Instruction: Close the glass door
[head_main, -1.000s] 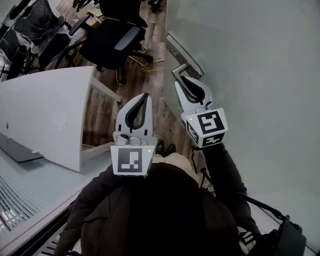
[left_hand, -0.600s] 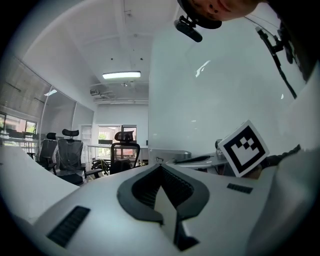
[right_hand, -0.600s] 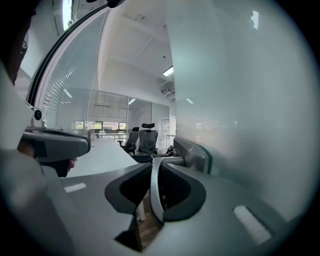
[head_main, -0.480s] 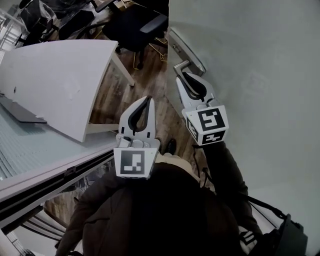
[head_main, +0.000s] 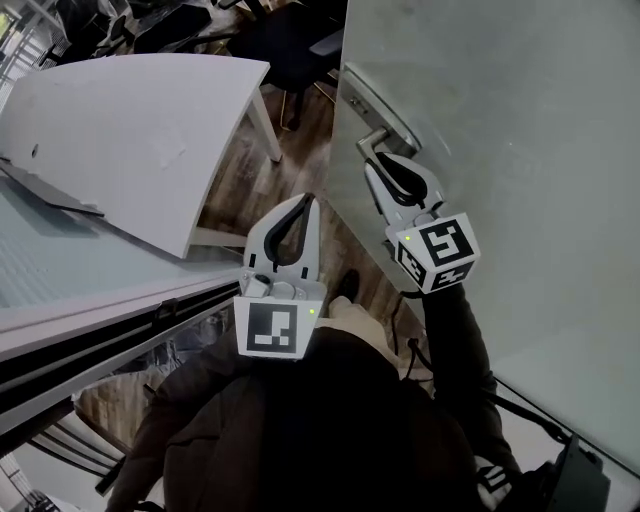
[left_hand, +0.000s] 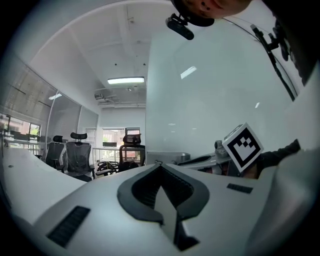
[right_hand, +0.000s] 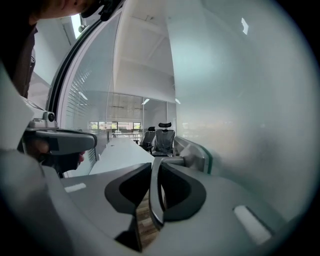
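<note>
Glass door: our right tool apparently grips the handle near its edge; our left tool hangs clenched, empty.

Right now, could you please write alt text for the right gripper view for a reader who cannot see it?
The right claw is closed on the metal lever handle of a frosted glass door that fills the right side. Beyond lie a long white desk and office chairs.
</note>
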